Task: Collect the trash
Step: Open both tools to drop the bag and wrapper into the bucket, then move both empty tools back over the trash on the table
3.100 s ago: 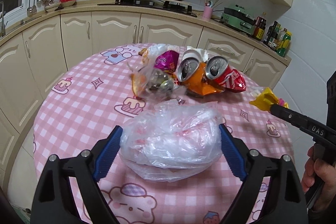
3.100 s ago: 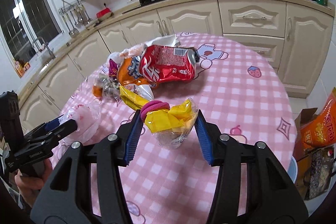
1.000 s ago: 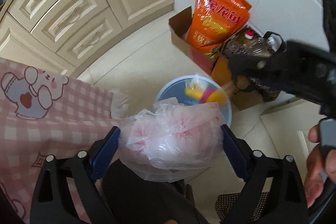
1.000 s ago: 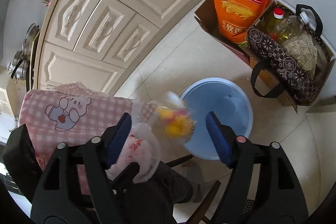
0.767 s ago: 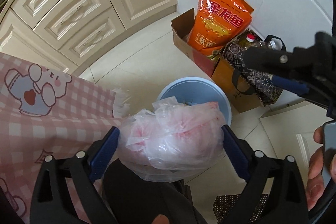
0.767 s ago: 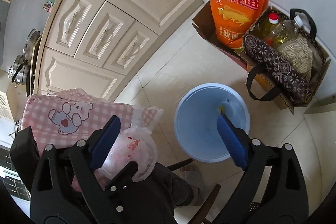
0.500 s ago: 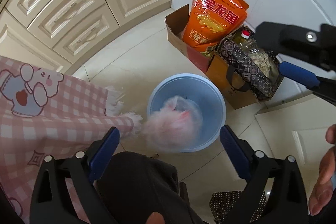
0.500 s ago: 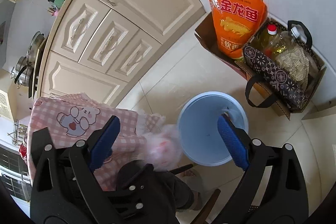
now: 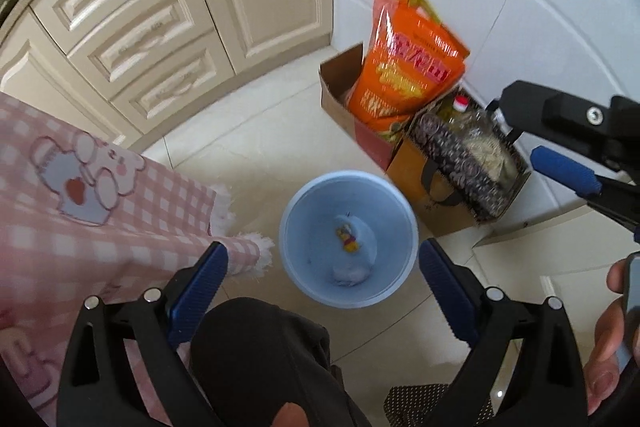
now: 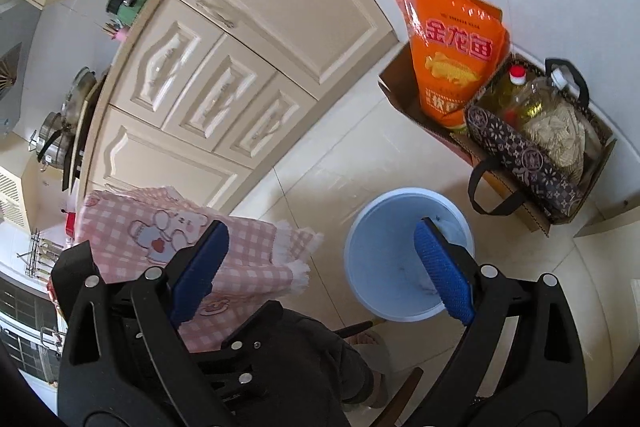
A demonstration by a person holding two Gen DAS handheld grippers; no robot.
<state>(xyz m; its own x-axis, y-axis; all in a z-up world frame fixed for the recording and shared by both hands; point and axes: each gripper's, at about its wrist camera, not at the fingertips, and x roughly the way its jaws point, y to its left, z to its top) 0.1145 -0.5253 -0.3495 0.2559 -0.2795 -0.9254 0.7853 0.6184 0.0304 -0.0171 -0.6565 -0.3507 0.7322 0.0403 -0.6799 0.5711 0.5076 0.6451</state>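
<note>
Trash (image 9: 351,255) now lies in blue bin (image 9: 296,259), dropped; left gripper (image 9: 322,279) and right gripper (image 10: 320,267) point down, spread, empty.

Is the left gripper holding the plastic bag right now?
No. The left gripper is open with nothing between its fingers, and the crumpled plastic bag lies inside the blue bin below.

The right claw (image 10: 320,267) stands wide apart with nothing between its blue pads (image 10: 442,273). Below it a light blue bin (image 10: 384,255) sits on the tiled floor (image 10: 320,179). Beside the bin is a cardboard box (image 10: 400,87) with an orange bag (image 10: 452,51). A pink checked tablecloth (image 10: 248,259) hangs at the left.
</note>
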